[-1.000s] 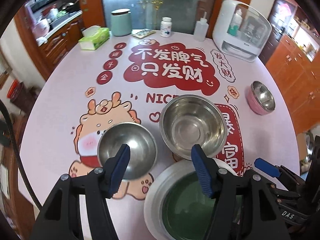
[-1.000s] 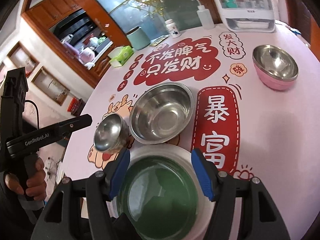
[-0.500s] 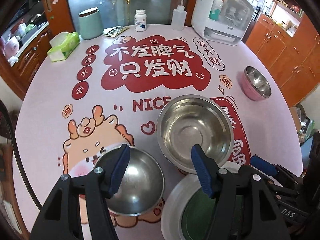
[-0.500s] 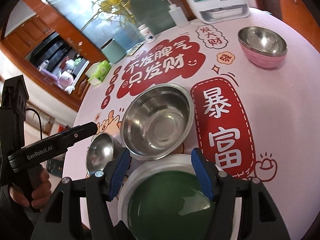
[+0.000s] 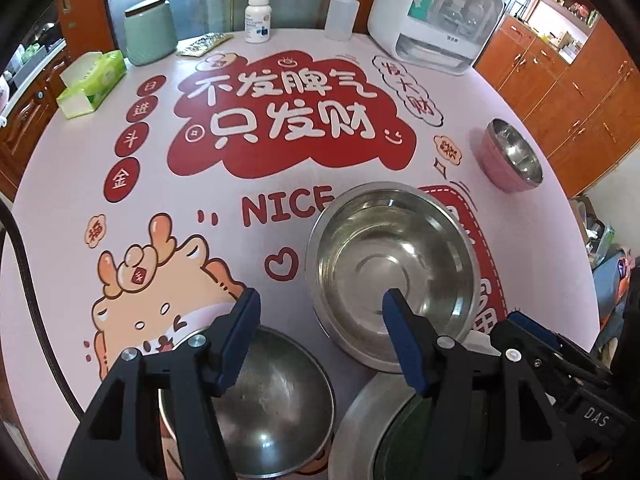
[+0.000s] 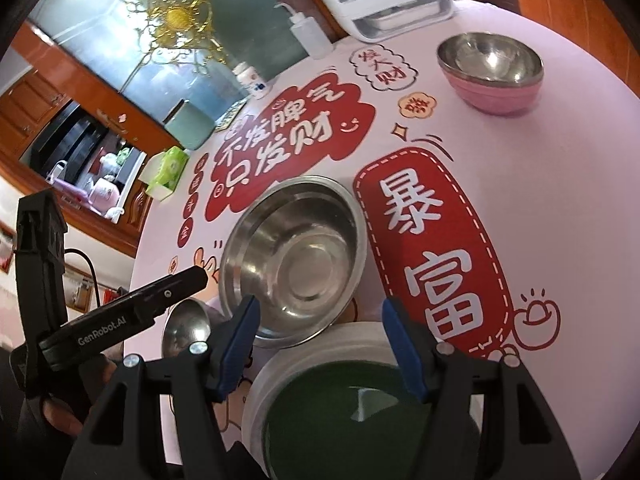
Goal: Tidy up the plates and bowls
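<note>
A large steel bowl (image 5: pixel 394 272) stands mid-table; it also shows in the right wrist view (image 6: pixel 294 258). A small steel bowl (image 5: pixel 272 404) sits near the front edge under my left gripper (image 5: pixel 320 320), which is open and empty above it. A white plate with a green centre (image 6: pixel 340 404) lies at the front, below my right gripper (image 6: pixel 320 320), which is open and empty. A pink bowl with a steel inside (image 6: pixel 490 70) stands far right; it also shows in the left wrist view (image 5: pixel 510 156).
At the table's back stand a white appliance (image 5: pixel 436 16), a squeeze bottle (image 5: pixel 342 10), a pill bottle (image 5: pixel 258 20), a green canister (image 5: pixel 150 30) and a tissue box (image 5: pixel 92 84). The tablecloth (image 5: pixel 280 120) has red cartoon print. Wooden cabinets (image 5: pixel 560 80) stand to the right.
Both grippers have drawn back toward the front edge and lifted. The small bowl and plate now sit lower in the views. The bowls and plate have not moved.
</note>
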Action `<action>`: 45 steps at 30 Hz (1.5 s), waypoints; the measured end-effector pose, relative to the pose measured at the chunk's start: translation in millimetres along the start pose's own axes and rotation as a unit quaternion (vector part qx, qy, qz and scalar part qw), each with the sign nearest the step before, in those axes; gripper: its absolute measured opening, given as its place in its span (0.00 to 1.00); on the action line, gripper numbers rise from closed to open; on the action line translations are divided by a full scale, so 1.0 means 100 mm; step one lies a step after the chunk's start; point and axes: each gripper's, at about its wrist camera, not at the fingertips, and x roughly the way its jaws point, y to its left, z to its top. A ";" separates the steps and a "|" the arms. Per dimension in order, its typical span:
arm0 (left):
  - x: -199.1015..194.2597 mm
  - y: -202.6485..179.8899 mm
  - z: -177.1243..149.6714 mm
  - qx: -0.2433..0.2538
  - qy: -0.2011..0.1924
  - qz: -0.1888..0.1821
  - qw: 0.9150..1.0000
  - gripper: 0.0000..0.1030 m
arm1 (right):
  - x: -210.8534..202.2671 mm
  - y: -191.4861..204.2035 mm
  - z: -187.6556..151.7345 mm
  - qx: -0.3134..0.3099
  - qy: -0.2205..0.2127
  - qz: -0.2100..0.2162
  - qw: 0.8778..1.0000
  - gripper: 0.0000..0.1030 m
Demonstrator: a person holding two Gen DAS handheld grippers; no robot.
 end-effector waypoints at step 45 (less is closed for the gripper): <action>0.40 0.07 0.12 0.024 0.012 -0.036 0.999 0.12 | 0.28 -0.10 0.12 0.014 0.013 0.040 0.999 0.14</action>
